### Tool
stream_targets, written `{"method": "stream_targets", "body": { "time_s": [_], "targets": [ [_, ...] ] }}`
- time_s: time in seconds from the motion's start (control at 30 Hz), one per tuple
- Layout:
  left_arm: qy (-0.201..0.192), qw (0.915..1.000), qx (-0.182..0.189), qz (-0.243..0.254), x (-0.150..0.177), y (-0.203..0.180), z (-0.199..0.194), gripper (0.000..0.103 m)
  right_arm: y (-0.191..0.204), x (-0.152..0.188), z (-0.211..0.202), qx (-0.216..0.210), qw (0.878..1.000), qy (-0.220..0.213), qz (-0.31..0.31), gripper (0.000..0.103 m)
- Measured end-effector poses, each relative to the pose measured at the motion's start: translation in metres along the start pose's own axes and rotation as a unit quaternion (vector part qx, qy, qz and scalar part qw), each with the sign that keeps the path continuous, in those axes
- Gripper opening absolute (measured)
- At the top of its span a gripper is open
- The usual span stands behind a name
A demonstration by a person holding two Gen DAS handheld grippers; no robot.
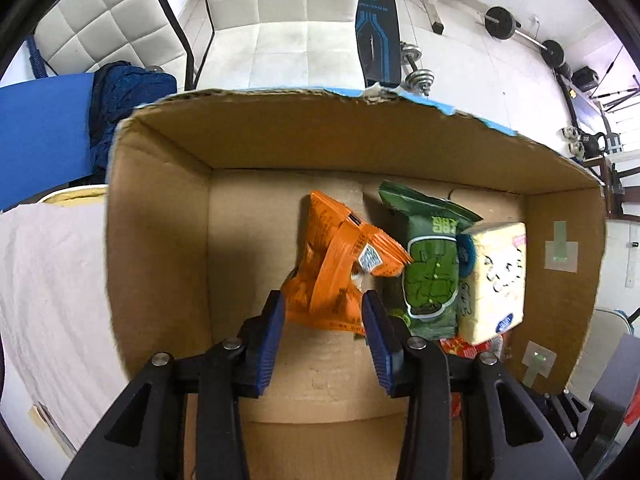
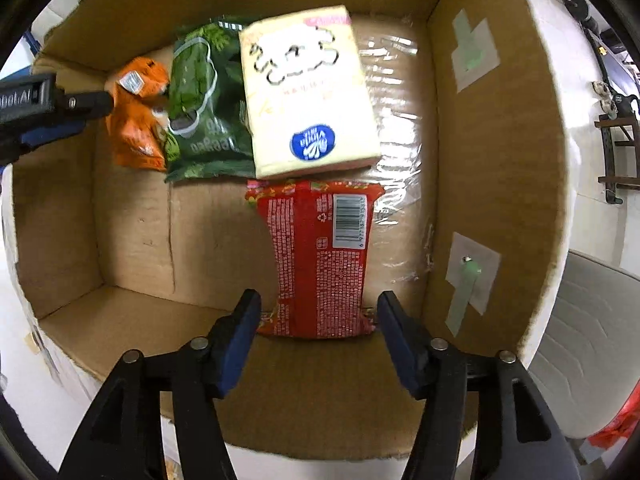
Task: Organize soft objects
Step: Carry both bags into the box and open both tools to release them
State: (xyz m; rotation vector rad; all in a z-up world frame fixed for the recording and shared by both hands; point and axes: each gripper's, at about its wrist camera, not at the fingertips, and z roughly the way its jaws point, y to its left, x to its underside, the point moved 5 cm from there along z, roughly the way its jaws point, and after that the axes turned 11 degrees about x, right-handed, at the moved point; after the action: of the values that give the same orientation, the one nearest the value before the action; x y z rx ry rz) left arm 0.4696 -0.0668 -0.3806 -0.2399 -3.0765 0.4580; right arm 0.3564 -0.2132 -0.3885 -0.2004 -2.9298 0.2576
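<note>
A cardboard box (image 1: 160,216) holds several soft packs. An orange snack bag (image 1: 336,268) lies on its floor, with a green bag (image 1: 432,276) and a pale yellow tissue pack (image 1: 496,276) to its right. My left gripper (image 1: 324,312) is open, its fingers on either side of the orange bag's near end. In the right wrist view the box (image 2: 492,152) holds the orange bag (image 2: 136,120), green bag (image 2: 204,108), tissue pack (image 2: 304,88) and a red packet (image 2: 320,256). My right gripper (image 2: 316,312) is open around the red packet's near end.
White cloth (image 1: 48,288) lies left of the box. Behind it are a blue panel (image 1: 40,128), white padded chairs (image 1: 280,28) and dumbbells (image 1: 420,68). Taped markers (image 2: 472,48) are on the box's right wall. The left gripper (image 2: 36,108) shows at the left edge.
</note>
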Motion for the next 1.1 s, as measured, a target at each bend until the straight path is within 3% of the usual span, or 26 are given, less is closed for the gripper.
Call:
{"method": "stream_targets", "body": {
  "time_s": [0.17,0.23,0.3,0.33,0.47,0.67,0.7,1.1],
  "targets": [
    [-0.029,0.9996,0.000,0.001,0.022,-0.001,-0.026,0.050,0.001,0.004,-0.021,-0.002,1.000,-0.023,0.008,0.082],
    [-0.045,0.9990,-0.004,0.001,0.034,-0.001,-0.036,0.062,0.002,0.006,-0.028,-0.008,0.999,-0.033,0.012,0.090],
    [-0.058,0.9982,-0.009,0.007,0.046,-0.002,-0.046,0.089,0.003,0.011,-0.037,-0.009,0.999,-0.043,0.016,0.093],
    [-0.062,0.9979,-0.014,0.011,0.051,-0.002,-0.049,0.094,0.004,0.015,-0.043,-0.008,0.999,-0.048,0.017,0.094],
    [-0.075,0.9968,-0.018,0.023,0.075,-0.009,-0.064,0.095,0.001,0.024,-0.057,-0.007,0.997,-0.075,0.019,0.103],
    [-0.120,0.9927,-0.003,0.012,0.098,-0.017,-0.094,0.096,-0.008,0.043,-0.081,0.002,0.993,-0.119,0.022,0.103],
    [-0.128,0.9917,-0.002,0.012,0.101,-0.018,-0.100,0.100,-0.010,0.046,-0.087,0.005,0.992,-0.127,0.025,0.103],
    [-0.220,0.9750,-0.019,0.025,0.162,-0.040,-0.158,0.103,-0.022,0.101,-0.148,0.016,0.977,-0.210,0.038,0.103]
  ]
}}
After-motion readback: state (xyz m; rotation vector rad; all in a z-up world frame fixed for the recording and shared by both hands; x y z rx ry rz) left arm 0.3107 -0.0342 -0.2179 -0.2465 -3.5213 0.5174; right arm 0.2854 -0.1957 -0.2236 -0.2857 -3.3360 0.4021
